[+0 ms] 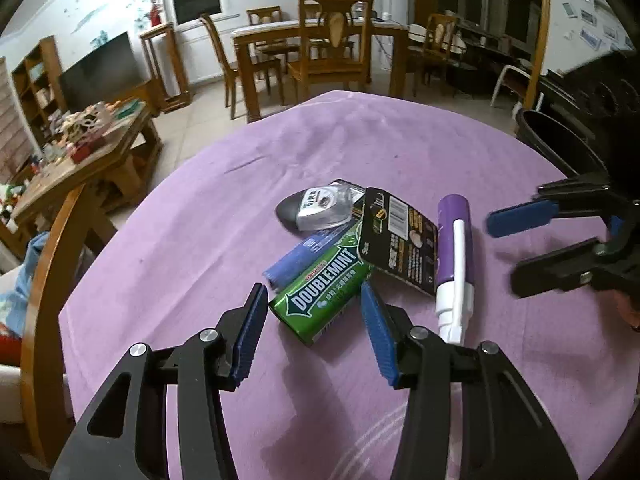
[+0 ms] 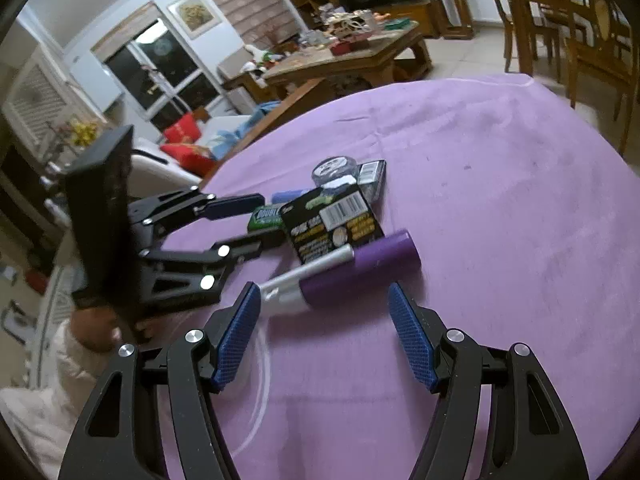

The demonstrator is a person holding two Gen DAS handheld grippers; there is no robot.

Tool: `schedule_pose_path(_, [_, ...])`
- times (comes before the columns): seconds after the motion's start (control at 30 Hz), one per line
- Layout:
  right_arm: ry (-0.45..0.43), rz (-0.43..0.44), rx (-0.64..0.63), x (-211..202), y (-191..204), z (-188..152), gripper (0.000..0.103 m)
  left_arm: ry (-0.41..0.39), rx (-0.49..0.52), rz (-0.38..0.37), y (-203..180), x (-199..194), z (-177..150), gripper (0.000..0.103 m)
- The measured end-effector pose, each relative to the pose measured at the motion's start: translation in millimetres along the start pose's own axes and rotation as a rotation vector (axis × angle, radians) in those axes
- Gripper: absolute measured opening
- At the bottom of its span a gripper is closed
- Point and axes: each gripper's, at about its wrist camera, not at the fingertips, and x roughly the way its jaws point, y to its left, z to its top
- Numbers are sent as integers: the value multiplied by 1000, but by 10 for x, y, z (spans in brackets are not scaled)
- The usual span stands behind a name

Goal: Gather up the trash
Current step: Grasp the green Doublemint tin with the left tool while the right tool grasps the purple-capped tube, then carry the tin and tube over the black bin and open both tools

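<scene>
A small heap of trash lies on the purple tablecloth. It holds a green Doublemint pack, a blue pack, a black printed card, a purple-and-white tube and a silver-grey blister item. My left gripper is open, its blue pads either side of the Doublemint pack's near end, with a thin gap on the left side. My right gripper is open just short of the purple tube, nothing between its pads. In the left wrist view the right gripper sits to the right of the tube.
A black bin stands beyond the table's right edge. A wooden chair arm curves along the left side. A cluttered coffee table and dining chairs stand farther back. A hand holds the left gripper's handle.
</scene>
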Motion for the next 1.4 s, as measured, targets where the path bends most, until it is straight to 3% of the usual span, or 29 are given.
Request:
schedule_pose_path(0.17, [-2,-46,18,150,-43,90,66,31,23,-32,-97,39,-6,39])
schedule_pose_path(0.3, [16,-114,-34,270,-56,132,46,54,26,-82,-187,28,-54,32])
schedule_pose_path(0.7, [42,-236,-239,223,3,-87,31,51,37,-53,-356,201,130,32])
schedule_pose_path(0.9, [-22,-179,-189,30,-93,-186,26,15,6,-22,-349,166,110,30])
schedule_pose_path(1.1, [-142,-95,-129,-494,-216,-211,26,-76,-66,-38,-282,-226,17,30])
schedule_pose_path(1.4, [-305,-57,-44,-1233,-396,-284,26,-201,-140,-51,-358,-792,70,30])
